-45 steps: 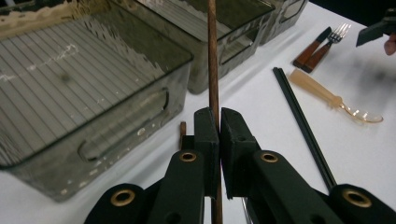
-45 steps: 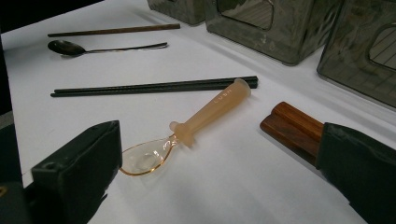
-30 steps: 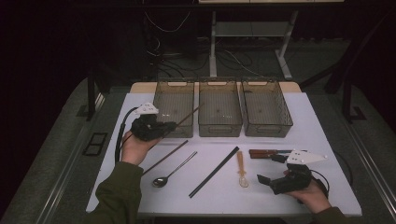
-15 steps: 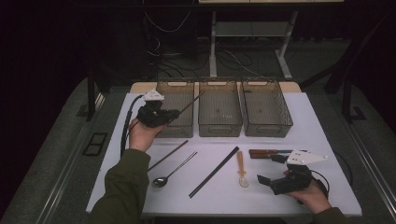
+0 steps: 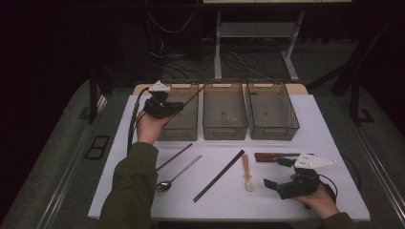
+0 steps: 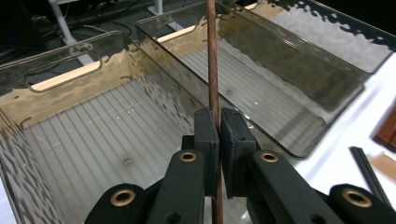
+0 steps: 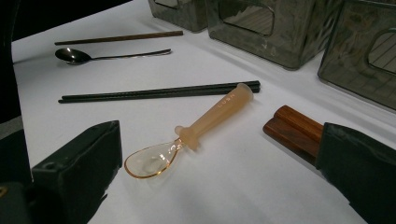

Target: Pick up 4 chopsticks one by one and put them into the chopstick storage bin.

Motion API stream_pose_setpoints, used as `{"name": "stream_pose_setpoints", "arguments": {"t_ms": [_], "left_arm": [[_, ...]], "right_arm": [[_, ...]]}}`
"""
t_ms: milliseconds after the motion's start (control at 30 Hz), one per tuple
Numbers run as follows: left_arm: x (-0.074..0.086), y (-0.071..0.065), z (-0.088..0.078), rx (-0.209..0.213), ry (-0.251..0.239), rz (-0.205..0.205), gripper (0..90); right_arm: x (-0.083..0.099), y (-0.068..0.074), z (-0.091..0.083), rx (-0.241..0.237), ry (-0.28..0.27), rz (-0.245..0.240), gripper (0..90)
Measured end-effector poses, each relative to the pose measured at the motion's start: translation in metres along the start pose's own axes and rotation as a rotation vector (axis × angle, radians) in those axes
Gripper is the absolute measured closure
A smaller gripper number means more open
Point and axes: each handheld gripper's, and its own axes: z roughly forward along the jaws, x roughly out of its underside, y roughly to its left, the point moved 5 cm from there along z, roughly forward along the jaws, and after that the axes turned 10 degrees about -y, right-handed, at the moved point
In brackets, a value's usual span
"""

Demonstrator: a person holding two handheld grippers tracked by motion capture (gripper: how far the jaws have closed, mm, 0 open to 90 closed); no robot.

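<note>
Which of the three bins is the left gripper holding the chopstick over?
The leftmost bin: left gripper hangs over it, shut on the brown chopstick; the other two stand farther right.

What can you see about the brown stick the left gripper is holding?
The brown stick is thin, straight and dark reddish-brown, like a wooden chopstick. The left gripper is shut on it, its black pads squeezing it from both sides. It is held in the air over the left bin, slanting up toward the middle bin. Nothing else seems to touch it. A stick like it lies on the table.

The translucent orange spoon bears small raised lettering on its handle; too faint to read.
</note>
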Motion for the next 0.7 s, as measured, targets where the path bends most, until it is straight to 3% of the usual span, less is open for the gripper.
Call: {"name": "stream_pose_setpoints", "arguments": {"t_ms": [467,700], "left_arm": [[-0.002,0.033,0.027,-0.076,0.028,0.0,85.3],[0.005,0.048,0.036,-0.131,0.031,-0.042,85.3]], "right_arm": [[-0.001,0.0,-0.001,-0.011,-0.005,0.004,0.7],[-0.001,0.0,-0.002,-0.014,-0.01,0.008,0.7]]}}
